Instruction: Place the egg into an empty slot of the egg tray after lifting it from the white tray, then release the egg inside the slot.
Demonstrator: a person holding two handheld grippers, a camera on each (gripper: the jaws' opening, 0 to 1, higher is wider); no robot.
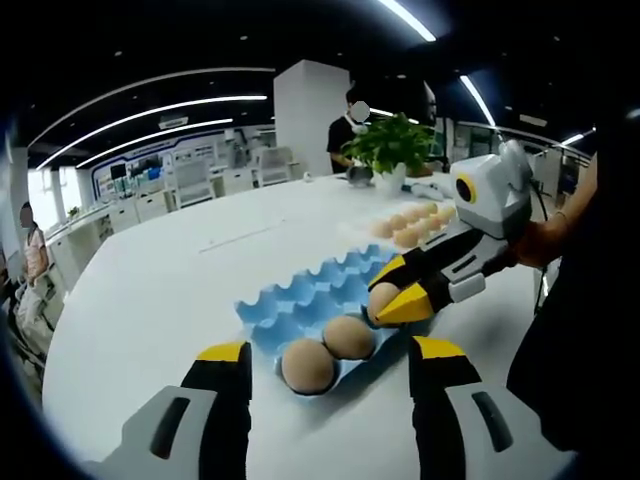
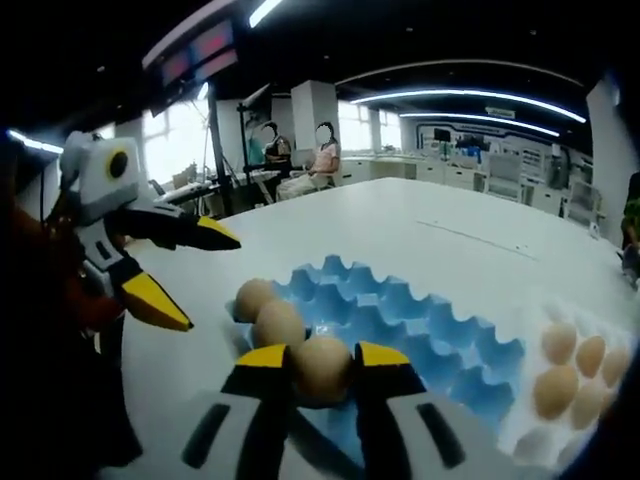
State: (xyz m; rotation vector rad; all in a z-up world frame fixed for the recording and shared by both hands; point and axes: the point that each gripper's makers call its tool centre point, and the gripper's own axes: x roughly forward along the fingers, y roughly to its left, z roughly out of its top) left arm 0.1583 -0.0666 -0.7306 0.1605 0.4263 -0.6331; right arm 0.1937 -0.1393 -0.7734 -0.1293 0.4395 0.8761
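The egg (image 2: 322, 368) is seen in the right gripper view clamped between the two yellow-tipped jaws of the right gripper (image 2: 322, 362), at the near edge of the blue egg tray (image 2: 420, 325). In the left gripper view the same egg (image 1: 382, 298) is shown at the tray's right edge, pinched by the right gripper (image 1: 395, 295), which enters from the right, held by a person's hand (image 1: 545, 240). Whether the egg is already seated in a slot or is just above it cannot be told.

Two other eggs (image 1: 348, 337) (image 1: 307, 365) are seated in slots along the near edge of the egg tray (image 1: 300, 300), just beside the held egg; in the right gripper view they (image 2: 278, 322) (image 2: 253, 297) are lined up to the left of it. The remaining slots of the tray are shown unoccupied.

The left gripper (image 1: 325, 365) is held wide apart with nothing between its jaws, just short of the tray's near corner; in the right gripper view it (image 2: 190, 275) is seen to the left of the tray, likewise spread.

Beyond the egg tray, the white tray (image 1: 440, 222) carrying several more eggs (image 1: 405, 235) is set on the white desk (image 1: 160, 290); in the right gripper view that tray (image 2: 540, 440) lies against the blue tray's right side. A potted plant (image 1: 390, 150) stands on the desk behind the white tray.
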